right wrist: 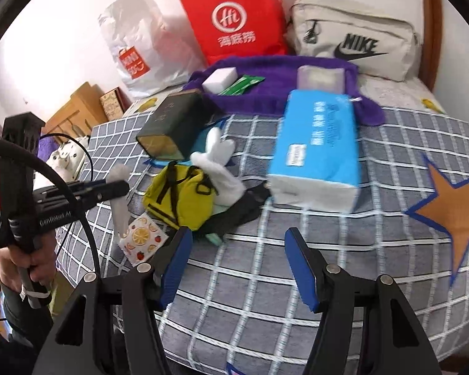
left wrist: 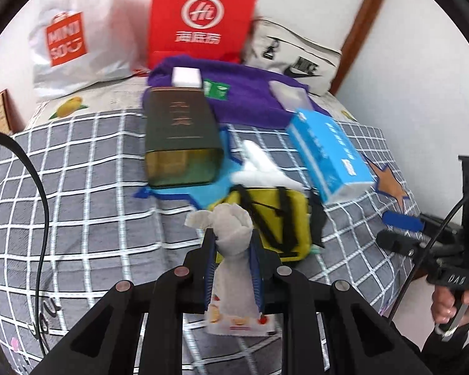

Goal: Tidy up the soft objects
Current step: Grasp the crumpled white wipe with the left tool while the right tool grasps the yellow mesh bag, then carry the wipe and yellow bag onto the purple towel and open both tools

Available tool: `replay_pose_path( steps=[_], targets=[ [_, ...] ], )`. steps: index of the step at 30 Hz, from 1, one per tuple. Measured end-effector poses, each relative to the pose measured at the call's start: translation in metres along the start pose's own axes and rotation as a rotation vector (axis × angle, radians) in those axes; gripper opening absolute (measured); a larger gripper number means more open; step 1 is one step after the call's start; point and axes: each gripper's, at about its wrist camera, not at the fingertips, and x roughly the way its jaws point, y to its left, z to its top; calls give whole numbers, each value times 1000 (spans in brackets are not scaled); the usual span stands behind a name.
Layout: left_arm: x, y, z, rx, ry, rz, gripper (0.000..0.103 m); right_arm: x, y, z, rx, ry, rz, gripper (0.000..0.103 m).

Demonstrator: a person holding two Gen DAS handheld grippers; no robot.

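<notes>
Sorting looks barely begun: the yellow pouch (right wrist: 184, 200), white plush toy (right wrist: 219, 162), blue tissue pack (right wrist: 319, 153) and purple towel (right wrist: 297, 72) lie scattered on the bed (right wrist: 297, 265). The left hand-held gripper (left wrist: 233, 250) pinches 1 fruit-printed white cloth (left wrist: 234, 281), lifted just in front of the pouch. The right hand-held gripper (right wrist: 237, 265) hangs spread and empty, nearer the camera than the pouch.

Right hand-held gripper (right wrist: 237, 264) open above checked bedspread (right wrist: 265, 281), blue tissue pack (right wrist: 319, 153) beyond
</notes>
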Motion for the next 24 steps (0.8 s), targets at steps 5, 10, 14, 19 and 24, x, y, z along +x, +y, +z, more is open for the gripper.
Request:
replay_pose_path(
  steps=[5, 10, 14, 19, 24],
  targets=[
    [0, 22, 0, -52, -3, 22, 19, 33, 22, 9, -24, 42, 17, 61],
    [1, 34, -2, -62, -2, 33, 19, 59, 40, 19, -37, 57, 10, 61],
    [0, 42, -3, -80, -6, 19, 20, 83, 49, 25, -38, 85, -1, 60],
    [0, 48, -3, -83, -7, 5, 20, 101, 51, 27, -29, 99, -31, 34],
    [3, 56, -4, -100, 0, -1, 20, 80, 51, 29, -62, 58, -46, 33]
  ],
)
